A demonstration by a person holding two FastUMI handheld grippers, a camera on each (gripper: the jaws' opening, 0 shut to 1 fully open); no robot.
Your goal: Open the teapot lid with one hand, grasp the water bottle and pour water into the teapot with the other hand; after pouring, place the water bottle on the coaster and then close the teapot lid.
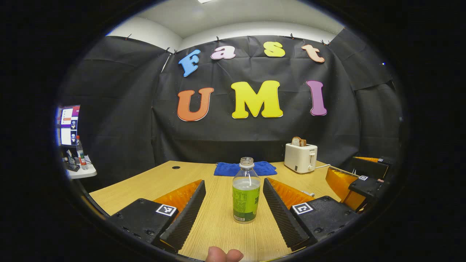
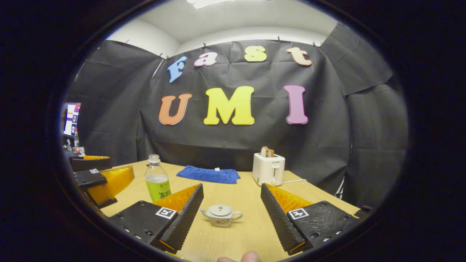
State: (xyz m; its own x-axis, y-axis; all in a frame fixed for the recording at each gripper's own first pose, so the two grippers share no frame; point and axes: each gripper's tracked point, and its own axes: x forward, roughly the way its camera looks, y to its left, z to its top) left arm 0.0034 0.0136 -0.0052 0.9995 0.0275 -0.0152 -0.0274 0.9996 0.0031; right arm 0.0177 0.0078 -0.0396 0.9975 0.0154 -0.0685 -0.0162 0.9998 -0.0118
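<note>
The left gripper [image 1: 233, 209] is spread wide around the uncapped water bottle [image 1: 246, 191], which stands upright on the wooden table [image 1: 145, 182], seemingly untouched. The right gripper [image 2: 231, 214] also gapes, framing the small lidded teapot [image 2: 221, 215]. Behind stand a blue towel [image 2: 208, 174] and a toaster [image 2: 268, 169].

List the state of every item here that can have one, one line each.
water bottle: upright on the table, cap off, partly full
teapot: upright, lid on
toaster: bread sticking up from the slot
blue cloth: lying flat
left gripper: open, holding nothing
right gripper: open, holding nothing
</note>
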